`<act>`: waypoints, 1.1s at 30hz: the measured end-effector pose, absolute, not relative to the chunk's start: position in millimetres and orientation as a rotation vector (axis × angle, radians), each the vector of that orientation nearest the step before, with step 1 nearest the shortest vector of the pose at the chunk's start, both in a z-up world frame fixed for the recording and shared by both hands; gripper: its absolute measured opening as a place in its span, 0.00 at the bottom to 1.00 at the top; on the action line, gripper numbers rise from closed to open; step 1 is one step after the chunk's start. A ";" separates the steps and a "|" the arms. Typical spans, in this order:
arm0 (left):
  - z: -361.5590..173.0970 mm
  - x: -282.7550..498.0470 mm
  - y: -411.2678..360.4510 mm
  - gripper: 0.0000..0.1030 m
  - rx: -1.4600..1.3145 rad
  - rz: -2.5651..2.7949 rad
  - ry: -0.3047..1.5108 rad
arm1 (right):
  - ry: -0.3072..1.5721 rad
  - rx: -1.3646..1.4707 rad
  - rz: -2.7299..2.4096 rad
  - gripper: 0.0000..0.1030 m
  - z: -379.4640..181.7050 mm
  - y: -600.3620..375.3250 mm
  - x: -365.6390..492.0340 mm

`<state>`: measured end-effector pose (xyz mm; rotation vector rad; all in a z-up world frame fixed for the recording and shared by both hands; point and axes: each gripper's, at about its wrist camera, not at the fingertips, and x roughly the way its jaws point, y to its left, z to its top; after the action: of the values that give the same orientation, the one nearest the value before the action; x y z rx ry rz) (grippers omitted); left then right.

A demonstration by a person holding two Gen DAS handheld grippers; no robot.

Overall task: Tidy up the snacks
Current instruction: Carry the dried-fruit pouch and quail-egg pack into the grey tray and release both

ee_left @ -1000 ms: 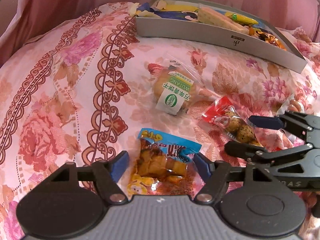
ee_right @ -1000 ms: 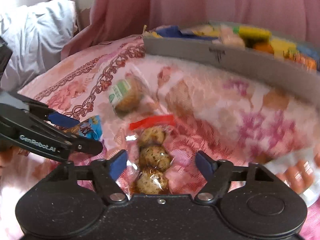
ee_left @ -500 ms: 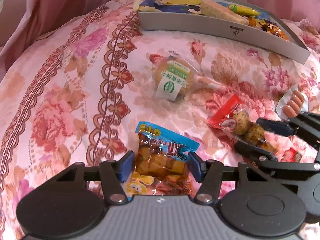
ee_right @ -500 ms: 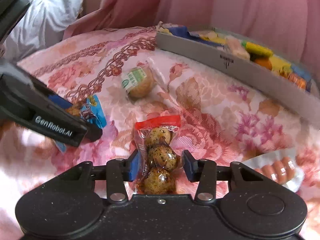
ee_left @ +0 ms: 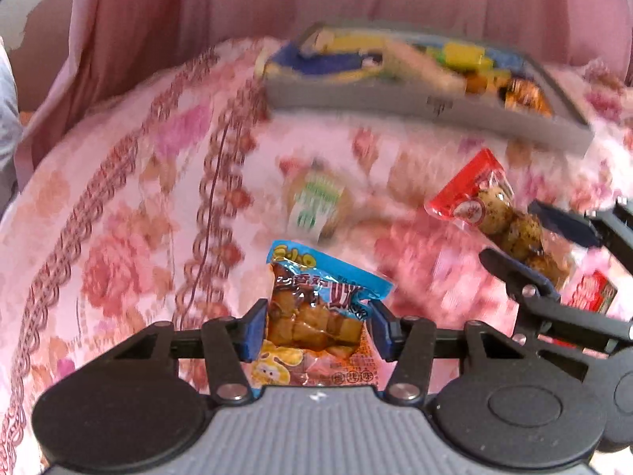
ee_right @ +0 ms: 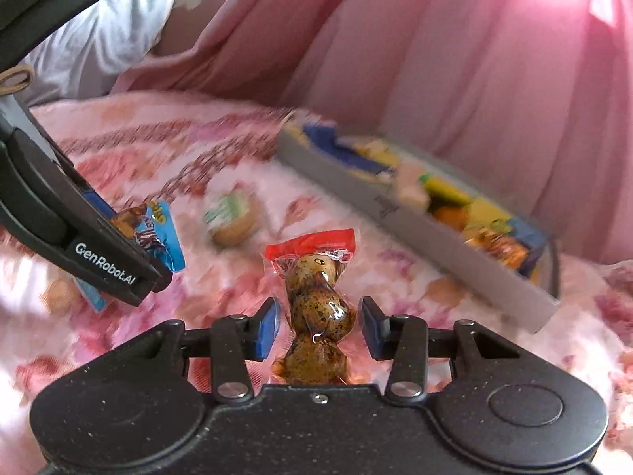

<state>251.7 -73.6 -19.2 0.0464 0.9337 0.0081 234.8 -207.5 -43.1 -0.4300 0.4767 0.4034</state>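
Both packets have come up off the bedspread since a second ago, when my fingers stood wide around them as they lay flat.

From my left wrist: my left gripper (ee_left: 318,330) is clamped on the blue-topped packet of brown chunks (ee_left: 316,308), blue pads pressing its sides, the top edge standing toward twelve o'clock. The floral bedspread (ee_left: 118,237) behind it is smeared with motion blur. At three o'clock my right gripper (ee_left: 554,245) carries the red-topped quail egg packet (ee_left: 498,213), its red end pointing to eleven. The green-labelled round cake (ee_left: 316,208) lies alone on the cloth just past my packet at twelve. The grey tray (ee_left: 415,103), already full of snacks, sits beyond at one o'clock.

From my right wrist: the pads flank the egg packet (ee_right: 316,308) and it stands upright between them, so I judge it gripped, though a sliver of gap shows on each side. My left tool (ee_right: 107,261) sits at nine o'clock with its blue packet (ee_right: 158,233). The tray (ee_right: 415,233) stretches from twelve to three; the cake (ee_right: 233,221) rests at eleven.

So two snacks are lifted and ready; next I would carry them to the tray, with the cake left to collect.
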 end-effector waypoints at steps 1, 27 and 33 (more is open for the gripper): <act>-14.0 253.3 -75.8 0.55 0.039 0.007 0.907 | 0.466 -0.418 0.391 0.44 -40.2 -209.9 235.3; 34.7 422.7 -127.2 0.55 -0.166 0.118 0.548 | 0.096 0.009 0.056 0.44 2.8 -301.9 350.7; 6.3 442.8 -127.5 0.55 -0.143 0.132 0.594 | 0.158 0.087 0.057 0.44 -12.0 -302.9 390.2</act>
<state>442.8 -127.5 6.3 -0.1434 0.5941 0.1324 390.2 -302.9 -12.0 0.0871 0.1582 0.0568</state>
